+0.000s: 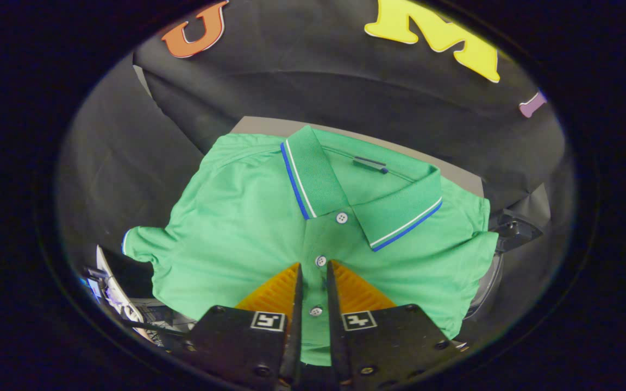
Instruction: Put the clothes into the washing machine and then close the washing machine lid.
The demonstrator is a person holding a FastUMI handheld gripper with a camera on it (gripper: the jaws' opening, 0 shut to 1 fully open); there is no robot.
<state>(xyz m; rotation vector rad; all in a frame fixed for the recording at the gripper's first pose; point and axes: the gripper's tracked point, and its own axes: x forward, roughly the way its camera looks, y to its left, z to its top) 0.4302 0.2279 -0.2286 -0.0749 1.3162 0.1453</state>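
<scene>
A green polo shirt with a blue-and-white trimmed collar lies folded and face up on a grey surface. Its collar points away from me and one short sleeve sticks out to the left. My gripper is down on the shirt's front. The two fingers stand almost together, pinching the narrow strip of button placket between them. One white button sits right at the fingertips, another lies in the slit between the fingers, and a third is just beyond them.
Black cloth walls close in behind and to both sides. A dark angular part and a curved clear rim show past the shirt's right edge. A white object with clutter lies below the left sleeve.
</scene>
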